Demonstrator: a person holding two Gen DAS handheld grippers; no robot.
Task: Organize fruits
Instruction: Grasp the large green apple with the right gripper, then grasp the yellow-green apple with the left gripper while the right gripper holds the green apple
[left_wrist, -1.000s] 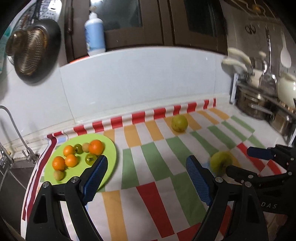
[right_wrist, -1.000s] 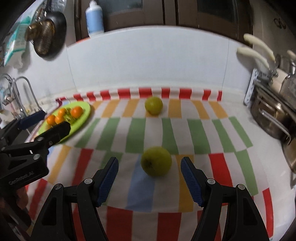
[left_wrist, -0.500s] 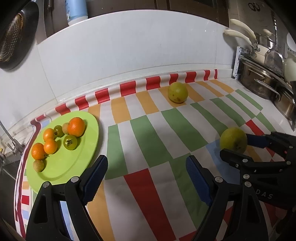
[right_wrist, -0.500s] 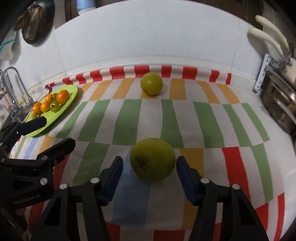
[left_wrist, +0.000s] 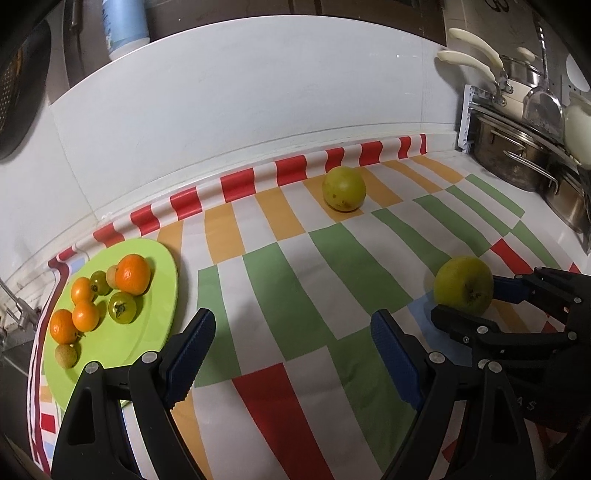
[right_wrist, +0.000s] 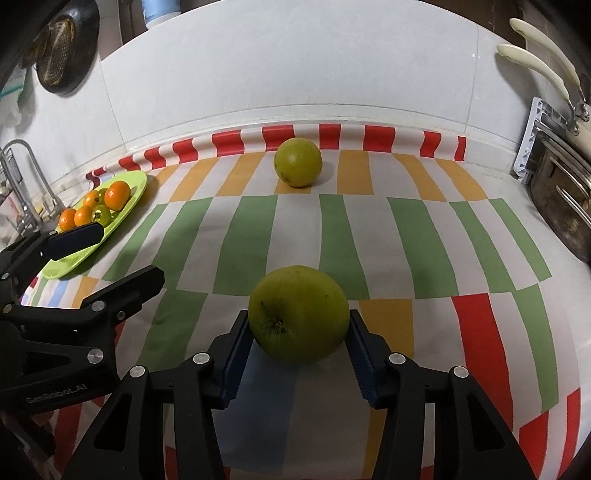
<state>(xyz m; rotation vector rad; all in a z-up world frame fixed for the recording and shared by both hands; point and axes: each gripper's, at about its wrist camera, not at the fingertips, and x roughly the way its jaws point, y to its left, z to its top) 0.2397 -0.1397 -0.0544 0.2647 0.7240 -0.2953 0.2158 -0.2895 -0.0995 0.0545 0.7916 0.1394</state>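
Observation:
A large yellow-green fruit (right_wrist: 298, 314) rests on the striped cloth between the blue pads of my right gripper (right_wrist: 298, 332), which has closed against its sides. It also shows in the left wrist view (left_wrist: 463, 285). A second yellow-green fruit (right_wrist: 297, 161) lies near the back wall, also in the left wrist view (left_wrist: 343, 188). A lime green plate (left_wrist: 110, 343) at the left holds several small oranges and green fruits. My left gripper (left_wrist: 291, 350) is open and empty above the cloth, just right of the plate.
Steel pots (left_wrist: 517, 155) and hanging utensils stand at the right end of the counter. A sink tap (right_wrist: 22, 173) is at the far left beyond the plate. A white tiled wall (right_wrist: 295, 66) closes the back.
My right gripper moved forward around the near yellow-green fruit and closed onto its sides. My left gripper moved forward and lower, closer to the cloth.

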